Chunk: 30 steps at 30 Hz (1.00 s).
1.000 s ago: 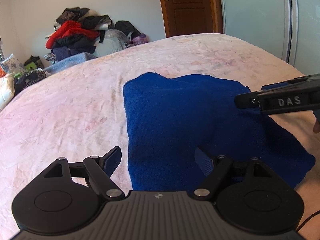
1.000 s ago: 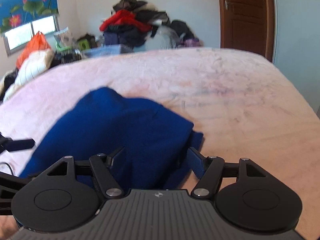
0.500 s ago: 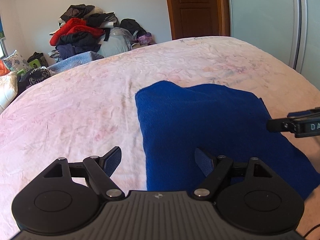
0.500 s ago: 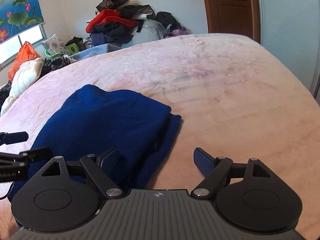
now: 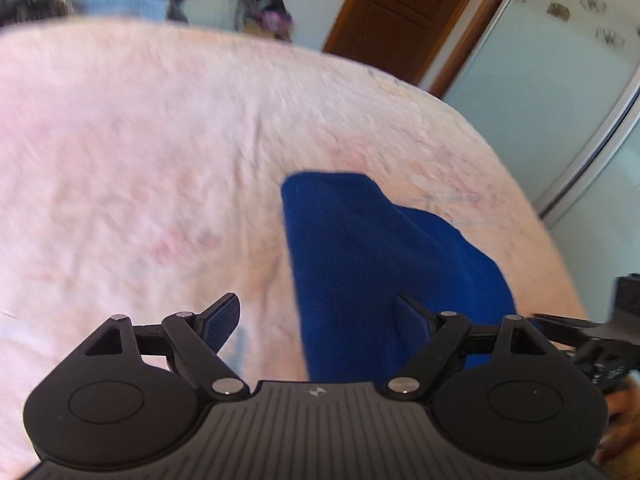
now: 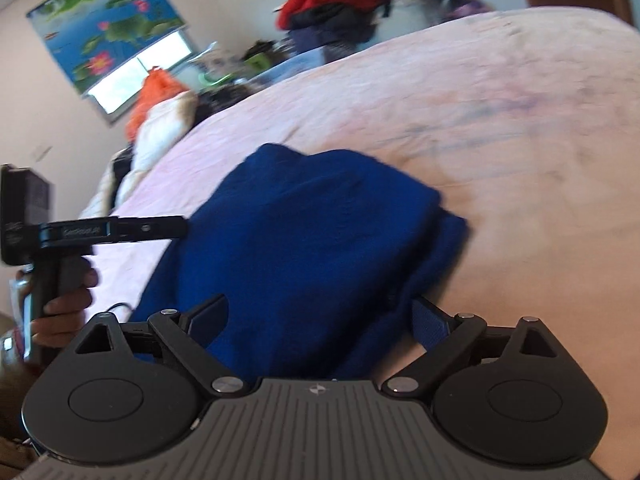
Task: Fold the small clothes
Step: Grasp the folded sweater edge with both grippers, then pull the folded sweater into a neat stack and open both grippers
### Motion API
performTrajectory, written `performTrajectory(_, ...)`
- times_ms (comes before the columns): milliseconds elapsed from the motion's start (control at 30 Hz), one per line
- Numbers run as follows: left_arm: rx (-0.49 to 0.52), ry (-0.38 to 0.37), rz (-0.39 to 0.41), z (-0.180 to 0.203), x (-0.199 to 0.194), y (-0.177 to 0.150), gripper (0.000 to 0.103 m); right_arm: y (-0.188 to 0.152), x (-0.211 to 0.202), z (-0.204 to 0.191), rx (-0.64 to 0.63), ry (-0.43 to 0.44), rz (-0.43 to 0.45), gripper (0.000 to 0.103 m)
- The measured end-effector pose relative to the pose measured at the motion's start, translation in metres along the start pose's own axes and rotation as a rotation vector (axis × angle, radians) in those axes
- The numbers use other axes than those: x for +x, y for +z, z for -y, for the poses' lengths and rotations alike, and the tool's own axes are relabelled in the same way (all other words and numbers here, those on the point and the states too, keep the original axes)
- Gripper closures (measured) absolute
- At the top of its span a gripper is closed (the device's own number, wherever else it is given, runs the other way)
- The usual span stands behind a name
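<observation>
Where the pink bedspread [image 5: 160, 152] fills most of both views, the blue garment [image 5: 380, 260] lies folded on it, flat and in layers, its near edge running under the camera housing. In the left wrist view it sits at about five o'clock from the centre, one rounded corner pointing toward twelve; in the right wrist view [image 6: 304, 248] it spreads from the centre toward seven o'clock, with a lower layer sticking out at its three o'clock side. The left gripper [image 5: 318, 320] has its jaws wide and opening; the garment's left edge lies below the gap, and neither pad presses on it. The right gripper [image 6: 320, 316] is wide too and opening, the cloth beneath and between the pads but not pinched. In the right wrist view the left gripper [image 6: 168, 228] reaches in from nine o'clock, held by a hand [image 6: 60, 312], its tip at the garment's edge; touch cannot be told. A clothes pile [image 6: 332, 0] sits at twelve o'clock beyond the bed, a lotus picture [image 6: 108, 28] at ten o'clock. A brown door [image 5: 404, 16] stands at one o'clock in the left wrist view. Both views are blurred.
</observation>
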<state>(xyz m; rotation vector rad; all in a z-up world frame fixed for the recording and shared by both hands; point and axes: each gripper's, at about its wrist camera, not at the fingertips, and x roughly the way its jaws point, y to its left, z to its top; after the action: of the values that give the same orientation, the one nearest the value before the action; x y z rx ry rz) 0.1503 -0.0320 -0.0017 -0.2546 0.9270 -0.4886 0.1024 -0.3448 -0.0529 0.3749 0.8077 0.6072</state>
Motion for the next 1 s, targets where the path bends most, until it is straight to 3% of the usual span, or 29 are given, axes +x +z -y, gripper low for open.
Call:
performTrajectory(133,-0.075,-0.172,-0.090,-0.012,0.030,0.006,0.019,0.021,0.020,0.017,0.104,0.124,0.024,0.009)
performTrajectory(200,-0.081,-0.189,-0.072,-0.010,0.037,0.010,0.020,0.029,0.030,0.025,0.152,0.154,0.060,0.012)
performTrajectory(267,-0.081,-0.198,-0.065,-0.005,0.043,0.014,0.037,0.035,0.037,0.027,0.181,0.125,0.091,0.025)
performTrajectory(300,-0.074,-0.187,-0.069,-0.002,0.046,0.017,0.053,0.038,0.042,0.029,0.200,0.108,0.095,0.044)
performTrajectory(333,-0.060,-0.179,-0.067,0.002,0.048,0.019,0.063,0.038,0.045,0.030,0.215,0.095,0.095,0.069)
performTrajectory(433,0.030,-0.156,-0.014,0.016,0.039,0.023,0.074,0.032,0.044,0.035,0.246,0.083,0.127,0.076)
performTrajectory(533,0.139,-0.121,0.050,0.036,0.032,0.026,0.076,0.034,0.035,0.025,0.215,0.044,0.170,0.078)
performTrajectory(667,0.160,-0.060,0.043,0.044,0.042,0.038,0.075,0.052,0.035,0.020,0.171,-0.028,0.193,0.078)
performTrajectory(767,0.158,0.018,0.028,0.044,0.041,0.032,0.060,0.054,0.046,0.025,0.183,-0.131,0.161,0.061)
performTrajectory(800,0.163,0.034,0.045,0.044,0.033,0.028,0.054,0.051,0.044,0.024,0.193,-0.164,0.166,0.046)
performTrajectory(900,0.197,0.046,0.089,0.042,0.005,0.013,0.035,0.034,0.019,0.014,0.193,-0.172,0.196,0.038)
performTrajectory(1000,0.207,-0.005,0.075,0.035,-0.021,-0.011,0.033,0.005,-0.007,0.007,0.202,-0.186,0.169,0.033)
